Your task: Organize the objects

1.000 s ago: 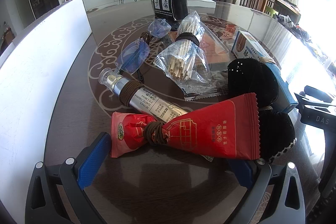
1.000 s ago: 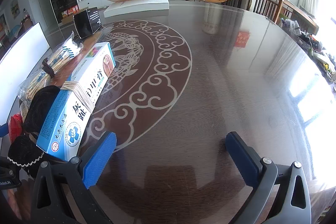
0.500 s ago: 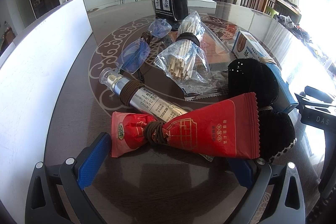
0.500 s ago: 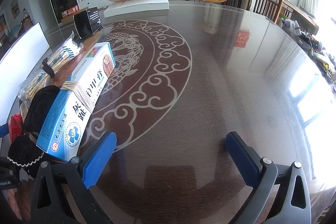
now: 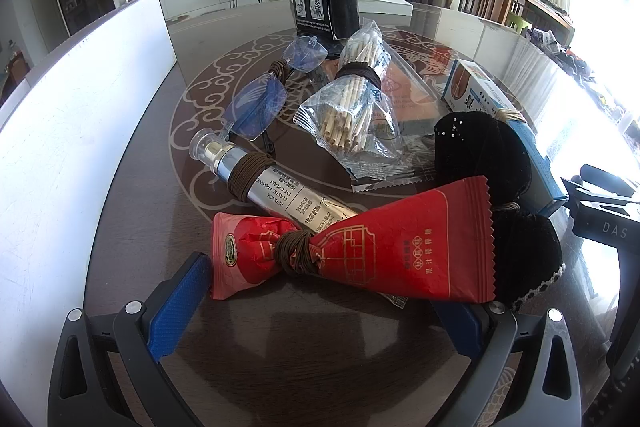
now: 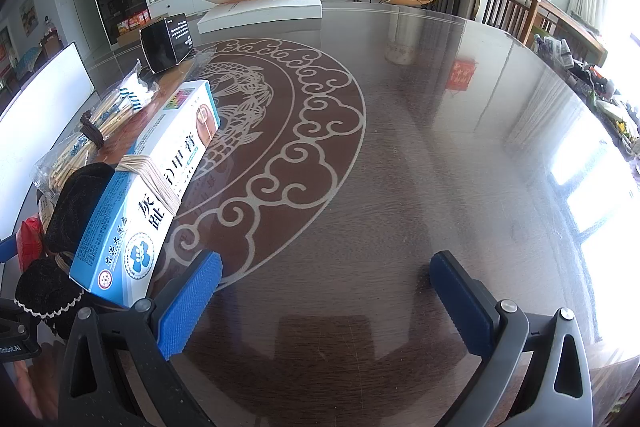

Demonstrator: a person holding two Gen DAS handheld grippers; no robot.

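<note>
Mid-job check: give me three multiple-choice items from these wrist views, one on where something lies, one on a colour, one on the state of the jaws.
1. Where does the silver cream tube lie relative to the red packet?
A. behind it, its end under it
B. on the box
C. off the table

2. What colour is the band on the red packet?
A. white
B. brown
C. green

3. How do the jaws of the right gripper stand?
A. shut on the box
B. open, empty
C. shut on nothing

Key: 1 A, tube end slips under the packet; 2 B, brown loops; 3 B, bare table between the pads.

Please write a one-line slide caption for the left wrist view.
Open left gripper facing a red packet, cream tube, cotton swabs and glasses, each bound with elastic bands.
</note>
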